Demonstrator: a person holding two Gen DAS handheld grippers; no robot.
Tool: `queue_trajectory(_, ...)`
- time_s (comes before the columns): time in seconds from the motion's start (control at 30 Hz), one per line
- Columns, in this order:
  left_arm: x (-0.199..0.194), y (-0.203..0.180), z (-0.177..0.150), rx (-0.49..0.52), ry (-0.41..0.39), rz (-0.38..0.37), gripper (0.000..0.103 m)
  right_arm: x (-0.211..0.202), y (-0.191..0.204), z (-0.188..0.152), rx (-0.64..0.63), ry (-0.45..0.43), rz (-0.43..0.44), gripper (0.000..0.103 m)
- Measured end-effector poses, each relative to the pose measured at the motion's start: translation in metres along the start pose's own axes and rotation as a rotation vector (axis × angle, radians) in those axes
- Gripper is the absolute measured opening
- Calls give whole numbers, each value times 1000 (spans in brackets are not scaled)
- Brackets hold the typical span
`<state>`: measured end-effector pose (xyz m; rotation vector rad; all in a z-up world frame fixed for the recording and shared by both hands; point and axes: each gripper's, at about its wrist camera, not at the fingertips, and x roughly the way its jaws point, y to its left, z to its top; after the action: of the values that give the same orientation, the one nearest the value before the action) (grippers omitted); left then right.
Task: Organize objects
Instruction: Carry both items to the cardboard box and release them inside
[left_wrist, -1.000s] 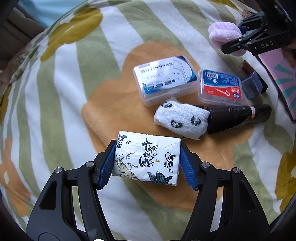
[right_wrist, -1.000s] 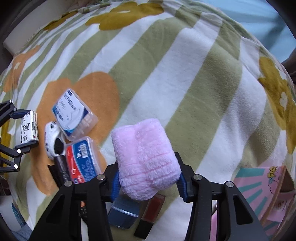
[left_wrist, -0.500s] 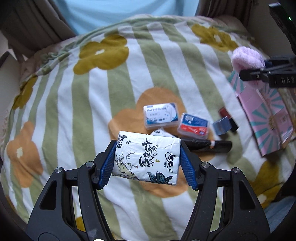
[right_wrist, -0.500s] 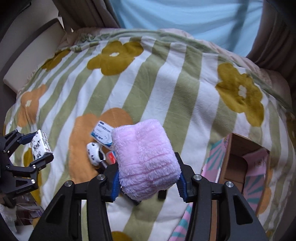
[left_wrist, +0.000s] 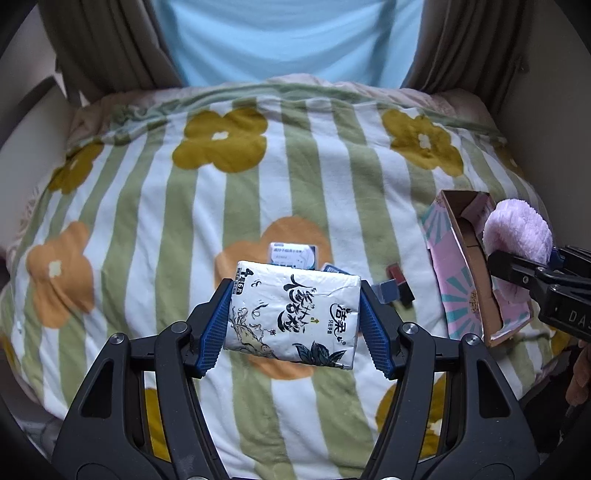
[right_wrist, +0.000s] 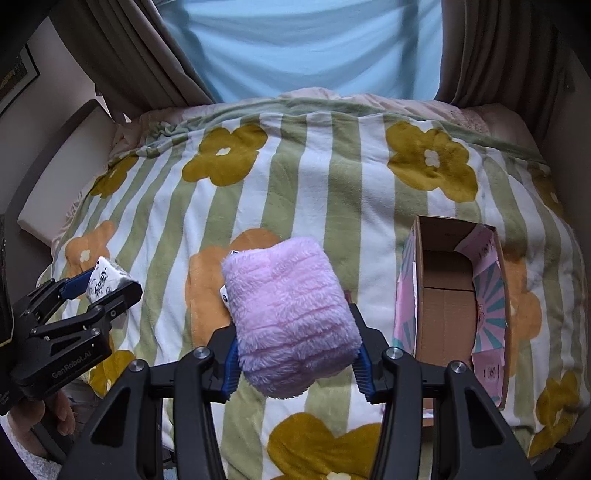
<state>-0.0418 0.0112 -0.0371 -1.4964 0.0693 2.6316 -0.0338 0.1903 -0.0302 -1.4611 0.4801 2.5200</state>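
On the left, a white tissue pack (left_wrist: 293, 314) printed with black calligraphy is clamped between the blue pads of the left gripper (left_wrist: 294, 321) and held in the air above the striped, flowered blanket (left_wrist: 155, 206). Behind the pack, lying on an orange flower, a clear plastic box (left_wrist: 293, 254) with a blue-and-white label is partly hidden, and a small blue-grey block (left_wrist: 388, 291) with a red piece (left_wrist: 398, 276) just beside it is seen further right. In the middle of the right wrist view, a fluffy pink roll (right_wrist: 290, 321) is gripped by the right gripper (right_wrist: 295, 363), also raised clear of the blanket. On the far right an open cardboard box (right_wrist: 448, 295) with pink patterned sides is lying on the blanket, its inside apparently empty.

The carrying step is judged to be in hand: both items have been lifted and neither has been deposited. Next, the pink roll would need to be brought over the box opening, lowered inside and released, with the tissue pack following.
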Motion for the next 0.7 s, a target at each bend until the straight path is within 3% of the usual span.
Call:
queue_trajectory(0.33,-4,-38,28,113,-20,-53,61,-32,-32,-1,93,-75,-40,46)
queue_trajectory(0.7,30,-147,77,287,-10,-183,61,-42,-121,-11,223,-55,-156,46)
